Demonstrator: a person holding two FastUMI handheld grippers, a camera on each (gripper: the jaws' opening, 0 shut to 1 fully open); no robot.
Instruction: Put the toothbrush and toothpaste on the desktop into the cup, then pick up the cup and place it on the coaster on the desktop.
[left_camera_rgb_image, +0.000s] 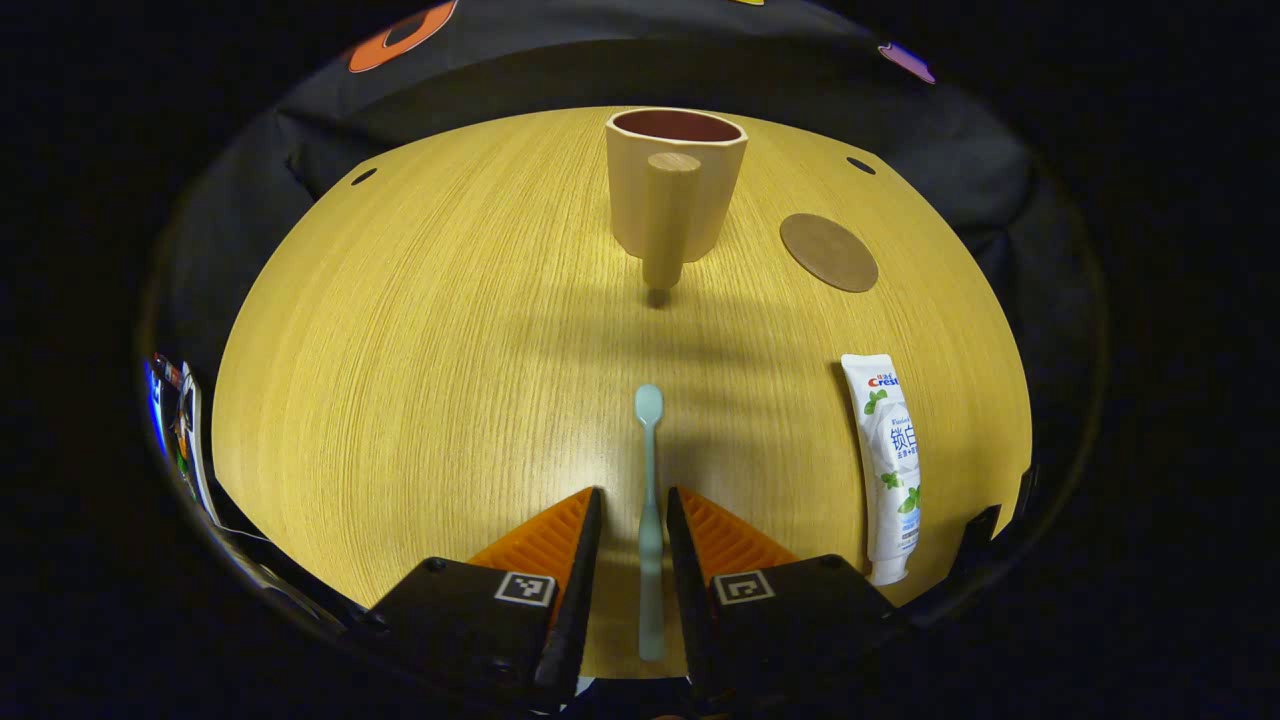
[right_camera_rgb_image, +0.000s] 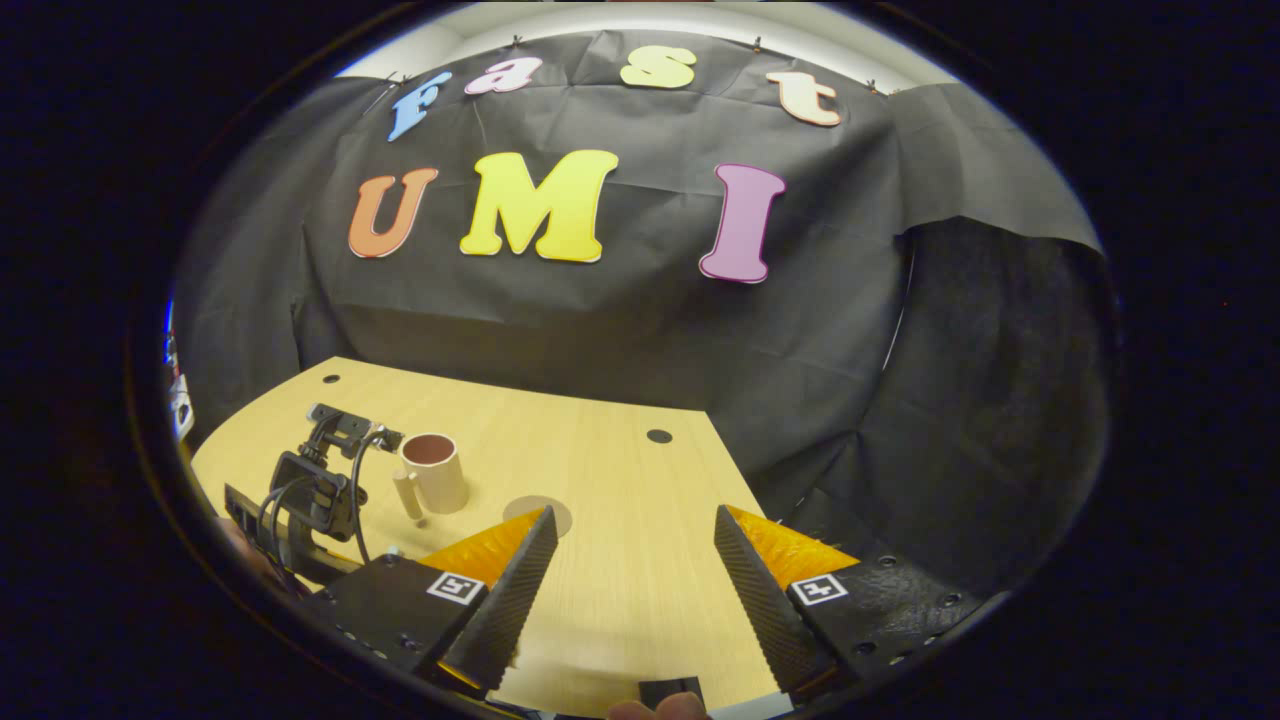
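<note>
Left gripper (left_camera_rgb_image: 636, 500) fingers either side of the toothbrush (left_camera_rgb_image: 650, 520) handle.

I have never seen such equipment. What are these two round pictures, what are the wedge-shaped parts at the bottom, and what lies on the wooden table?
There is no robot arm here. A person holds a two-finger gripper in each hand, and each gripper carries a wide-angle camera that looks forward along its own fingers. The wedges at the bottom are those fingers.

The left gripper view looks down on the desktop. The left gripper has its fingers on either side of the toothbrush, which lies flat; whether they already press it I cannot tell. To the right lies the toothpaste. Farther off stands the cup, and beside it the round coaster.

In the right gripper view, the right gripper is open and holds nothing. It is raised above the table.
</note>
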